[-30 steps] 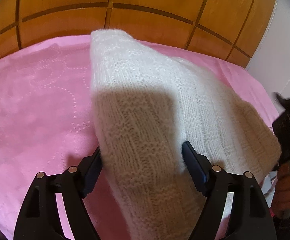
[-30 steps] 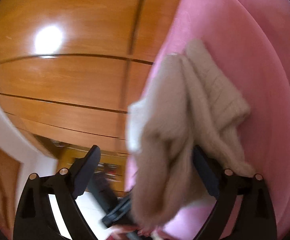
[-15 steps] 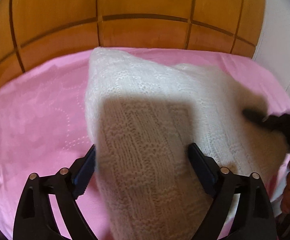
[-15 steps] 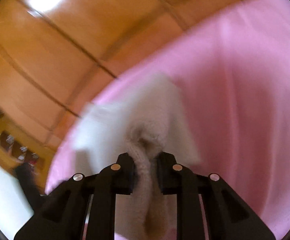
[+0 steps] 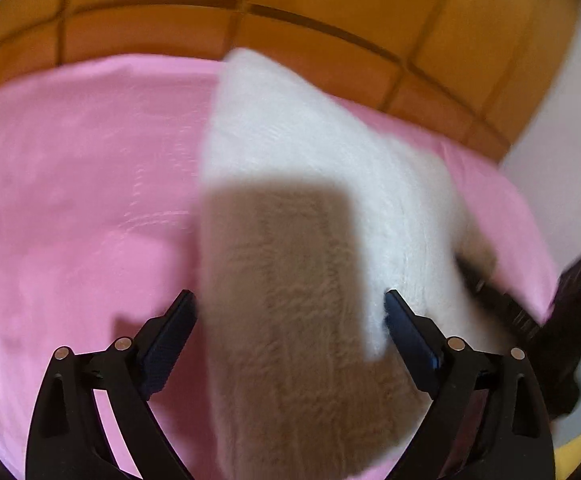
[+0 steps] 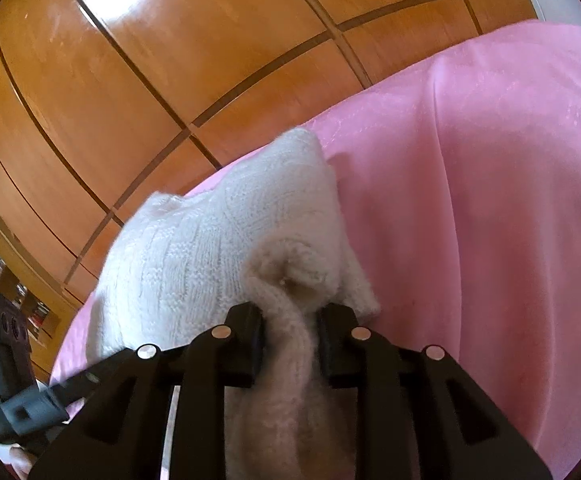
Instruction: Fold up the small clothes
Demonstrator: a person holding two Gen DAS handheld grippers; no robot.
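White knitted garment (image 5: 290, 152) spread on pink bed sheet (image 5: 70, 200), wooden panelling (image 6: 130, 80) beyond. Left hand-held gripper (image 5: 288, 332) held wide, jaws opening, garment between, unpressed. Right hand-held gripper (image 6: 290, 336) narrow, jaws opening, bunched garment fold (image 6: 286, 336) pinched.

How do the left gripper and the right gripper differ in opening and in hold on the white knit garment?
The left gripper stands wide, jaws opening, the white knit garment loose between them; the right gripper is nearly closed, pinching a bunched fold of it. Both are black and work over the pink sheet.
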